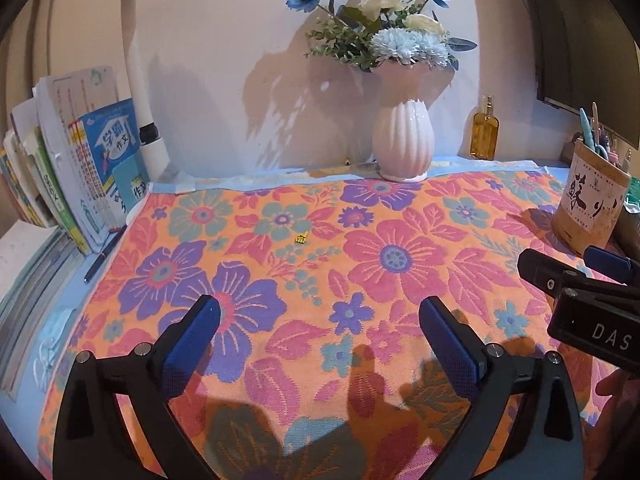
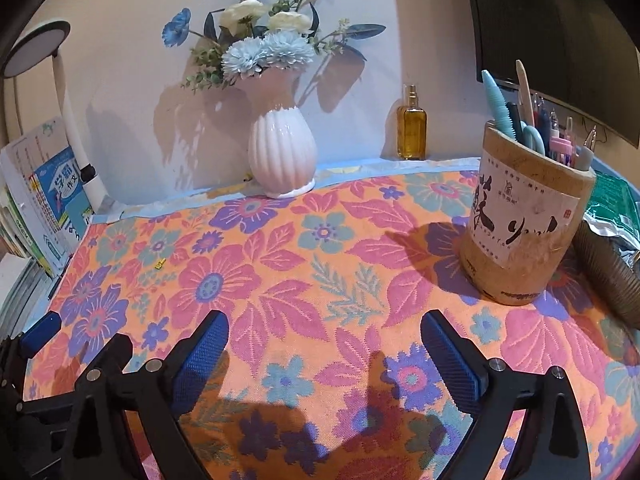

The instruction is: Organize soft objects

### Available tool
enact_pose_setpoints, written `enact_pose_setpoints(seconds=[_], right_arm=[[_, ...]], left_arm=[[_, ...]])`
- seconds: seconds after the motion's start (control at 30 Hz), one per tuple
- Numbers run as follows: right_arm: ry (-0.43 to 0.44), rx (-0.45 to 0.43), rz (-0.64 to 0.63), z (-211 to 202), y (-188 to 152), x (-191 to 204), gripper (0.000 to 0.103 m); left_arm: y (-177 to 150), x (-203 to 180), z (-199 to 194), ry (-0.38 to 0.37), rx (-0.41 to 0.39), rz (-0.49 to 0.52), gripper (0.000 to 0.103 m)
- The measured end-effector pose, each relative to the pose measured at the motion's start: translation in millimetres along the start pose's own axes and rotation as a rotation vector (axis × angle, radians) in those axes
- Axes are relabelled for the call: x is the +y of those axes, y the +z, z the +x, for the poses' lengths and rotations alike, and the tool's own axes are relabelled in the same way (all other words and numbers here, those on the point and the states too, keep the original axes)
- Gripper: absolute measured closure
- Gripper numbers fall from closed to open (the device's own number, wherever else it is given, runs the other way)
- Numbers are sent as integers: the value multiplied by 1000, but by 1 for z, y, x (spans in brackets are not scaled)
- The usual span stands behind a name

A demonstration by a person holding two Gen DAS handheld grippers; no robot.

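Note:
A floral towel (image 1: 320,264) in orange, pink and purple lies spread flat over the desk; it also fills the right wrist view (image 2: 320,280). My left gripper (image 1: 320,312) is open and empty, hovering above the towel's near middle. My right gripper (image 2: 324,328) is open and empty above the towel's near right part. The right gripper shows at the right edge of the left wrist view (image 1: 580,276). A blue fingertip (image 2: 40,334) of the left gripper shows at the left edge of the right wrist view. A tiny yellow object (image 1: 301,238) lies on the towel.
A white vase of flowers (image 1: 402,140) and an amber bottle (image 1: 485,130) stand at the back by the wall. A pen holder (image 2: 520,220) sits on the towel's right side. Books (image 1: 76,168), a lamp post (image 1: 140,92) and a pen (image 1: 102,258) are at the left.

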State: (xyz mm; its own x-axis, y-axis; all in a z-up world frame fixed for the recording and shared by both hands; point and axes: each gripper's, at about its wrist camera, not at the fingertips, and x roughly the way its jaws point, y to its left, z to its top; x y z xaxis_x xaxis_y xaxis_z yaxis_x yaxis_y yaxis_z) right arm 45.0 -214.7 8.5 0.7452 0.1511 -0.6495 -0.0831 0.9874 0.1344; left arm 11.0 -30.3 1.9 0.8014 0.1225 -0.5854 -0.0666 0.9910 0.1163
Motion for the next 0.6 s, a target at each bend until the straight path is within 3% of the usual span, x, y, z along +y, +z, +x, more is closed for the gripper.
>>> enact_pose_setpoints(seconds=[0.6], right_arm=[[-28, 2, -37, 3, 0, 7, 5]], left_arm=[[0, 3, 6, 5, 31, -12, 3]])
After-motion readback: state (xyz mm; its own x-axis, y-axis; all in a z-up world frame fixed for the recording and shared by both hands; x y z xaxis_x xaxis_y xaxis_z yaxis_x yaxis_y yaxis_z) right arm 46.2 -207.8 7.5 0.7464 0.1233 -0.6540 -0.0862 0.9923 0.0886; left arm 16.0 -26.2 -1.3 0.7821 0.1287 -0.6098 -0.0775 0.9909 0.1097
